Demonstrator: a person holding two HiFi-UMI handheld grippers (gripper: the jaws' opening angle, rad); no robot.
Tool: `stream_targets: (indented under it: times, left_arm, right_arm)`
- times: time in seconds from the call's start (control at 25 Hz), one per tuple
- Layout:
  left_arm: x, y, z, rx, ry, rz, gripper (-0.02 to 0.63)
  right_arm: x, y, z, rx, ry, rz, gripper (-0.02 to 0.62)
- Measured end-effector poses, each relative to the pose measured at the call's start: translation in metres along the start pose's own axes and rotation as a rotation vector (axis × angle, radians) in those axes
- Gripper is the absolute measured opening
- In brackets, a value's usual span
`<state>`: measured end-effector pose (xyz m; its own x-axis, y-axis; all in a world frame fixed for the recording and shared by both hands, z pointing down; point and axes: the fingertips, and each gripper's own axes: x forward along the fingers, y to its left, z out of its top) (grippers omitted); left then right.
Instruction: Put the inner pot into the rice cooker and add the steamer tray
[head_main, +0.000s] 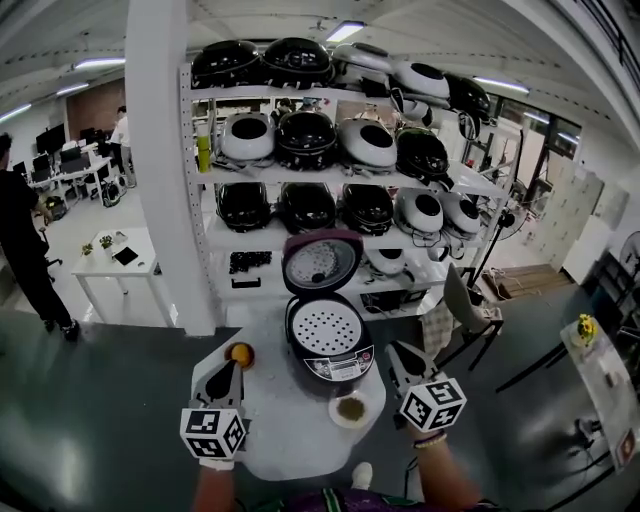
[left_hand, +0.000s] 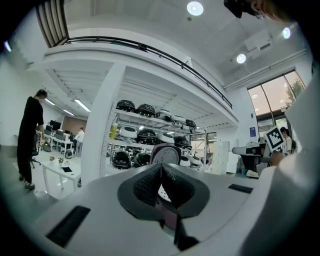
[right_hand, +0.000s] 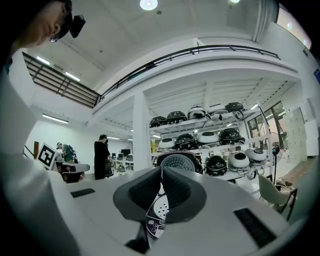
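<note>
The rice cooker (head_main: 330, 358) stands open on the small round table (head_main: 290, 440), its lid (head_main: 320, 263) tipped up at the back. The white perforated steamer tray (head_main: 325, 328) lies in the cooker's mouth; the inner pot under it is hidden. My left gripper (head_main: 231, 370) hovers to the cooker's left, shut and holding nothing. On the cooker's right, my right gripper (head_main: 398, 352) is also shut and holding nothing. In the left gripper view the closed jaws (left_hand: 160, 169) point at the lid (left_hand: 165, 154). In the right gripper view the closed jaws (right_hand: 161, 173) face the cooker (right_hand: 158, 220).
A small dish with an orange thing (head_main: 240, 353) sits by the left gripper. A white saucer with a dark blob (head_main: 350, 408) lies in front of the cooker. Shelves of rice cookers (head_main: 330, 170) rise behind the table, beside a white pillar (head_main: 165, 160). A person (head_main: 25, 250) stands far left.
</note>
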<state>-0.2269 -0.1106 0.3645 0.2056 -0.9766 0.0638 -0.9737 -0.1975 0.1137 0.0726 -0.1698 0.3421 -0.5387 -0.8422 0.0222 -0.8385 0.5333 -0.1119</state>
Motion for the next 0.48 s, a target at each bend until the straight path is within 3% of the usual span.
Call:
stream_targets:
  times: [0.48]
  left_arm:
    - [0.006, -0.010, 0.008, 0.003, -0.031, 0.003, 0.023]
  right_arm:
    - [-0.003, 0.011, 0.003, -0.069, -0.016, -0.012, 0.005]
